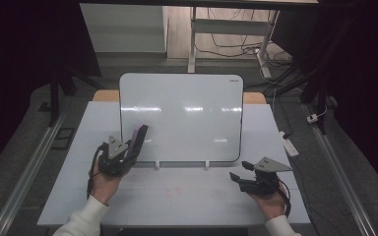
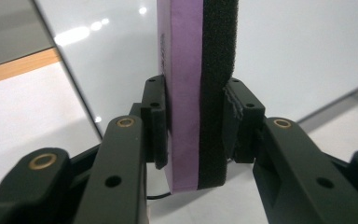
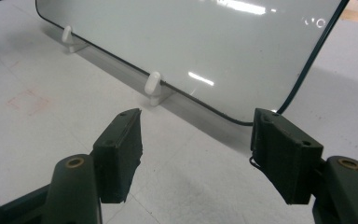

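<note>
A whiteboard (image 1: 182,115) stands upright on small white feet (image 3: 154,87) in the middle of the white table (image 1: 187,196). My left gripper (image 1: 128,152) is shut on an eraser (image 2: 198,79), a purple block with a black foam face, held upright near the board's lower left corner. The purple eraser (image 1: 140,136) juts up in front of the board's left edge. My right gripper (image 1: 241,170) is open and holds nothing, low over the table just before the board's lower right corner (image 3: 242,122). The board's surface (image 3: 205,42) looks blank.
A faint reddish smudge (image 3: 28,100) marks the table in front of the board. A wooden strip (image 1: 253,97) shows behind the board. A metal rail (image 1: 29,162) runs on the floor at the left, another rail (image 1: 339,167) at the right. Cables (image 1: 236,46) lie beyond.
</note>
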A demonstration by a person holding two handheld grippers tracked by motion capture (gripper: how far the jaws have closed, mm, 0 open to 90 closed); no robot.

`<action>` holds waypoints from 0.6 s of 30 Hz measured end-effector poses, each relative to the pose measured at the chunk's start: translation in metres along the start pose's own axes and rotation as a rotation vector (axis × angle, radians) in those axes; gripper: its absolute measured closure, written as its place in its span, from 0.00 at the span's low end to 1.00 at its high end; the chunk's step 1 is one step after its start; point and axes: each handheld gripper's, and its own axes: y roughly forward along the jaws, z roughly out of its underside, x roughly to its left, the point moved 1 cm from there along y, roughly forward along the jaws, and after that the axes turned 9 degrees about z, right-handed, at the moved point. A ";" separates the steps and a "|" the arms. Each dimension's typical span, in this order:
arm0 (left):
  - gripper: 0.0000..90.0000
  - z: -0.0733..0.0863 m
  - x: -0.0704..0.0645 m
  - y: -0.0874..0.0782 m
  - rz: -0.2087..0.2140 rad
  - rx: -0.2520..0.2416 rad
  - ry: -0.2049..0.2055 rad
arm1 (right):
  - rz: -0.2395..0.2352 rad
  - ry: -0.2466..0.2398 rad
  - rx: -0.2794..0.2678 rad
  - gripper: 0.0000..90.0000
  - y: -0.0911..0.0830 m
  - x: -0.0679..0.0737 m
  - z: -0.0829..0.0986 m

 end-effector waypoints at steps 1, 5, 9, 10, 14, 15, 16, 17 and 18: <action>0.71 0.000 0.001 0.001 -0.013 0.002 -0.002 | 0.001 -0.004 0.000 0.37 0.000 0.000 0.000; 0.71 0.001 0.000 0.008 -0.063 0.032 0.005 | -0.004 -0.005 0.000 0.37 0.001 0.001 0.000; 0.71 0.003 -0.003 0.017 -0.092 0.066 0.011 | 0.003 -0.004 0.005 0.37 0.002 0.001 0.001; 0.71 0.003 -0.003 0.019 -0.092 0.080 0.008 | 0.006 -0.003 0.008 0.37 0.002 0.001 0.001; 0.70 0.004 -0.006 0.022 -0.108 0.088 0.026 | 0.008 0.005 0.008 0.37 0.002 0.000 0.001; 0.70 0.004 -0.006 0.022 -0.109 0.088 0.027 | 0.008 0.006 0.008 0.37 0.002 0.000 0.001; 0.70 0.004 -0.006 0.022 -0.109 0.088 0.027 | 0.008 0.005 0.009 0.37 0.002 0.000 0.001; 0.69 0.004 -0.006 0.021 -0.108 0.087 0.024 | 0.008 0.003 0.009 0.37 0.002 0.000 0.001; 0.66 0.004 -0.006 0.021 -0.103 0.087 0.024 | 0.007 0.003 0.008 0.37 0.002 0.000 0.001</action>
